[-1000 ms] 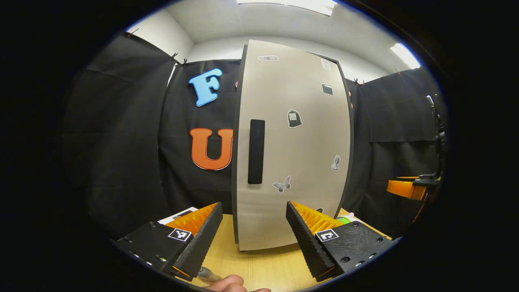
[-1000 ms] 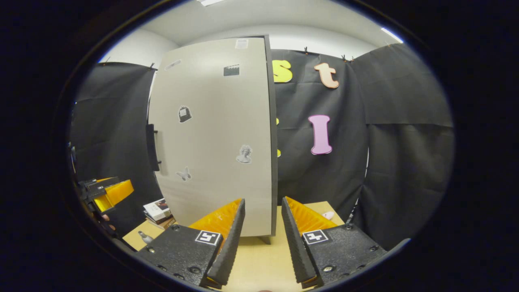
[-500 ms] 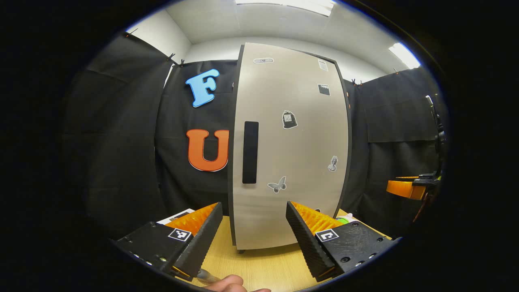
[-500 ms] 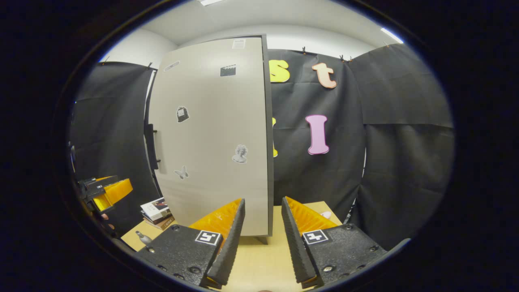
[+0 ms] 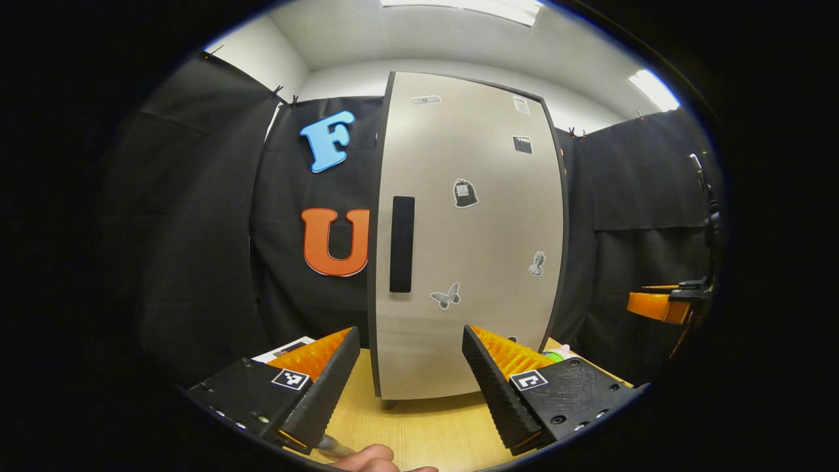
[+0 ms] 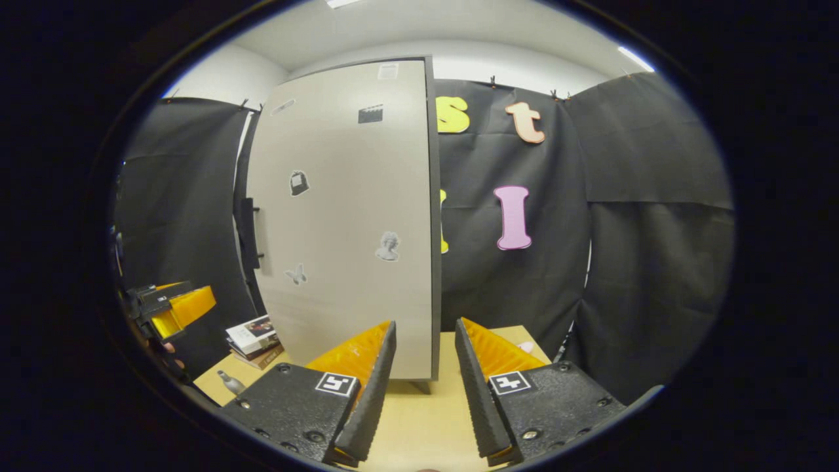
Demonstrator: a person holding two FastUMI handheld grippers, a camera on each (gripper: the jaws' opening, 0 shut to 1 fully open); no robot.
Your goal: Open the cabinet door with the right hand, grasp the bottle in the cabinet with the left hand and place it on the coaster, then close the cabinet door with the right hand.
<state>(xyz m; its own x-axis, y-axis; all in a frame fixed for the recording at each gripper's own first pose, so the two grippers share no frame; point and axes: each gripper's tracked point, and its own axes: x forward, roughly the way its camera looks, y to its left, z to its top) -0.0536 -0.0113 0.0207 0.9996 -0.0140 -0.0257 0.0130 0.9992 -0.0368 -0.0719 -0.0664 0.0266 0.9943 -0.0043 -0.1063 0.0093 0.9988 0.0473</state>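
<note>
- The cabinet door [image 5: 468, 236] is shut flat against the cabinet, with its dark handle [image 5: 402, 244] on the left edge as you see it from the left gripper view. Whether this is the start or the end of the job cannot be judged from the door alone.
- The bottle is not to be seen from here, so you cannot confirm whether it is inside the cabinet or out. No coaster can be made out either.
- Your right gripper [image 6: 424, 367] is released and empty, near the door's right edge, well away from the handle [image 6: 247, 233].
- Your left gripper [image 5: 411, 370] is spread wide, holding nothing, facing the door.
- On the table [image 5: 419, 432], books [image 6: 252, 337] lie to the left, and something green [image 5: 556, 355] shows behind the left gripper's finger.
</note>
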